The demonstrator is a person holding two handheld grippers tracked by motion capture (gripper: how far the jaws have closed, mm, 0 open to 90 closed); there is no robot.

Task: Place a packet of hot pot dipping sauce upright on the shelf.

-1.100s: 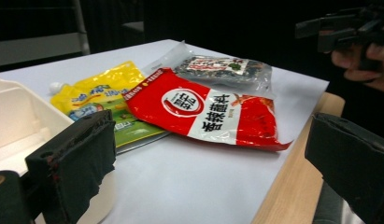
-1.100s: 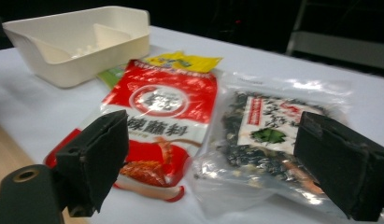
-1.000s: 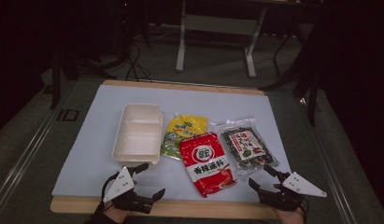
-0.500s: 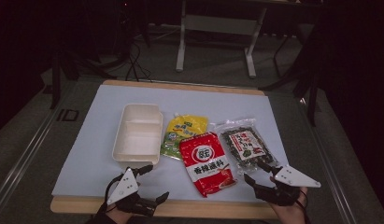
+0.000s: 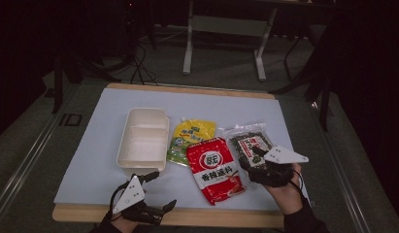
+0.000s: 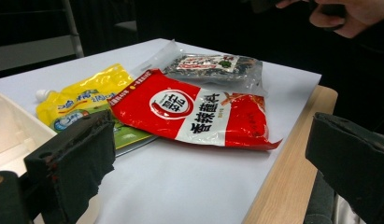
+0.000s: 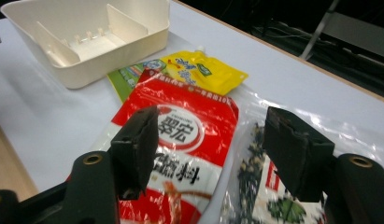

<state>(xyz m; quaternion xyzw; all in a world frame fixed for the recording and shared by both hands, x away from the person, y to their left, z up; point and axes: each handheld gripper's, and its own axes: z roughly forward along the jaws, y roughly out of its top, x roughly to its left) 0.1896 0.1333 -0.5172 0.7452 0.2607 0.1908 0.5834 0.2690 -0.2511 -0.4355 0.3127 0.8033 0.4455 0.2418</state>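
Left gripper (image 5: 156,194) hangs over the table's near edge, nearer than the red packet (image 5: 214,170) and to its left, jaws wide apart, nothing between them. Right gripper (image 5: 251,159) sits just right of the red packet, jaws spread and empty, straddling the seam where the red packet meets the clear dark packet (image 7: 269,196). Judgement: pick one packet before closing; shift off the seam and bite a single edge, or both films may get pinched. Beyond the red packet: yellow pouch (image 5: 191,138), partly under it; white divided tray (image 5: 142,141) farther left.
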